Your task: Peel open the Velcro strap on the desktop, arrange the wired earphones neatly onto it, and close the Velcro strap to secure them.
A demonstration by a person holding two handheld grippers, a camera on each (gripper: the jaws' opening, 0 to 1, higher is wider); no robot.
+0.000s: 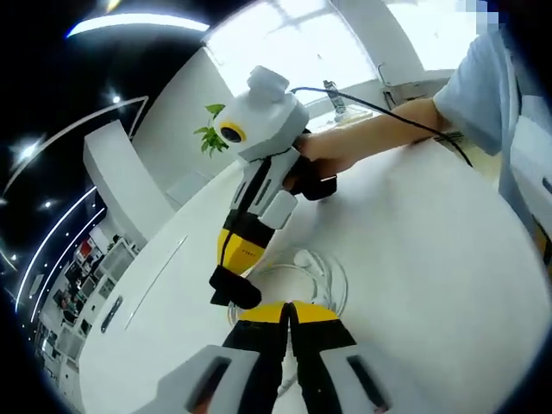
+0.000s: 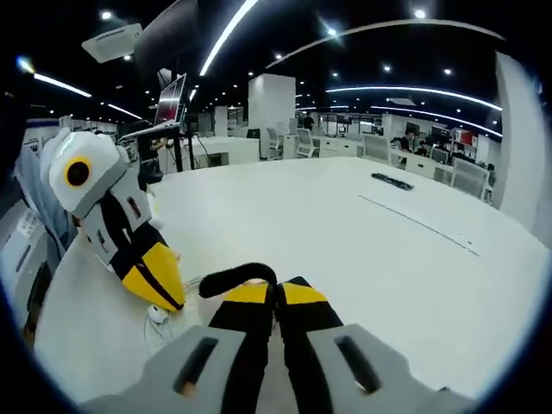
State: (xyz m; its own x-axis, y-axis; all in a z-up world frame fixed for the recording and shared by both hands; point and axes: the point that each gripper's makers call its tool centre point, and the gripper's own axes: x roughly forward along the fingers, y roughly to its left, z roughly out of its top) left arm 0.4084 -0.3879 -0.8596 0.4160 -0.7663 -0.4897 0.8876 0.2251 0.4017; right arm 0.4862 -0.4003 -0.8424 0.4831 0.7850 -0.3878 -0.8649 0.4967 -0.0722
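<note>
Jaws of left gripper (image 1: 291, 312) pressed together at the near edge of the left gripper view, nothing visibly caught between them. Directly ahead of those tips: wired earphones (image 1: 312, 269), white, lying in a loose coil on the desk (image 1: 431, 259), one earbud resting at the coil's far side.

Right gripper (image 1: 235, 289) entering from the left of that view, tips lowered to the coil's near-left rim, dark material bunched at the tips. In the right gripper view, own jaws (image 2: 274, 295) closed together with the black Velcro strap (image 2: 235, 276) arched over the left jaw tip; pinched or merely draped: cannot tell. Left gripper (image 2: 164, 293) seen there low and left, yellow tip down beside a white earbud (image 2: 158, 314).

Governing relation: earphones between the two grippers, strap at the coil's edge on the right gripper's side, strap's long axis running across the jaws. Judged: right gripper nearer the strap, left nearer the cable. Bundling not yet done; coil loose.

Surface: broad white desk, glossy, bare beyond the work area apart from a small dark object (image 2: 392, 181) far off. Room: open-plan office, ceiling strip lights, potted plant (image 1: 210, 134), bright window.
</note>
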